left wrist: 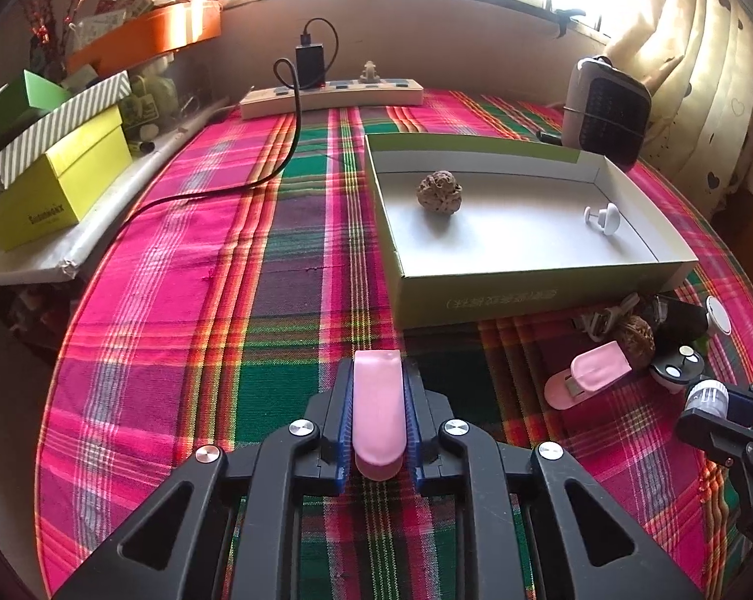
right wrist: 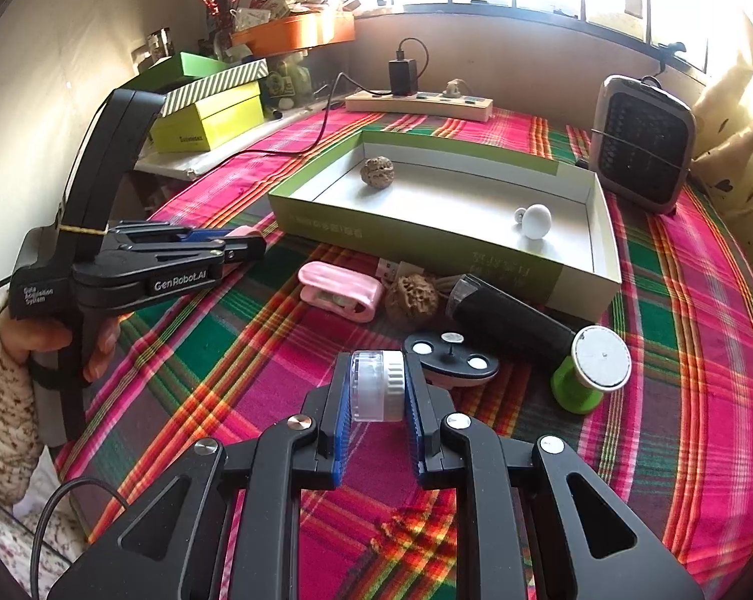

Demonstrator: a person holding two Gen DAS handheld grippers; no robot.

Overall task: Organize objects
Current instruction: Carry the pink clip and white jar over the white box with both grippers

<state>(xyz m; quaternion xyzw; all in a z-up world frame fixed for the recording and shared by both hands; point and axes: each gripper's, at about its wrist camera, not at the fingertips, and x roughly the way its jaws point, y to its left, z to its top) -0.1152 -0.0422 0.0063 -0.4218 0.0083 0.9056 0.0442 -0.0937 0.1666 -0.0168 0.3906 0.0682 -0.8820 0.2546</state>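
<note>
My left gripper point(left wrist: 378, 380) is shut on a pink clip point(left wrist: 379, 412), held above the plaid cloth in front of the open green box point(left wrist: 526, 295). My right gripper point(right wrist: 376, 375) is shut on a small clear-and-white cap point(right wrist: 376, 385). The box holds a walnut point(left wrist: 439, 189) and a white knob point(left wrist: 601, 217). In front of the box lie a second pink clip point(right wrist: 338, 290), another walnut point(right wrist: 410, 300), a black cylinder point(right wrist: 506, 320), a black disc with white dots point(right wrist: 451, 357) and a green spool point(right wrist: 589, 375).
A power strip point(left wrist: 331, 95) with a black charger and cable lies at the table's back. A grey heater point(left wrist: 604, 110) stands behind the box. Stacked yellow, striped and green boxes point(left wrist: 61, 175) sit at the left. The left gripper shows in the right wrist view point(right wrist: 246, 245).
</note>
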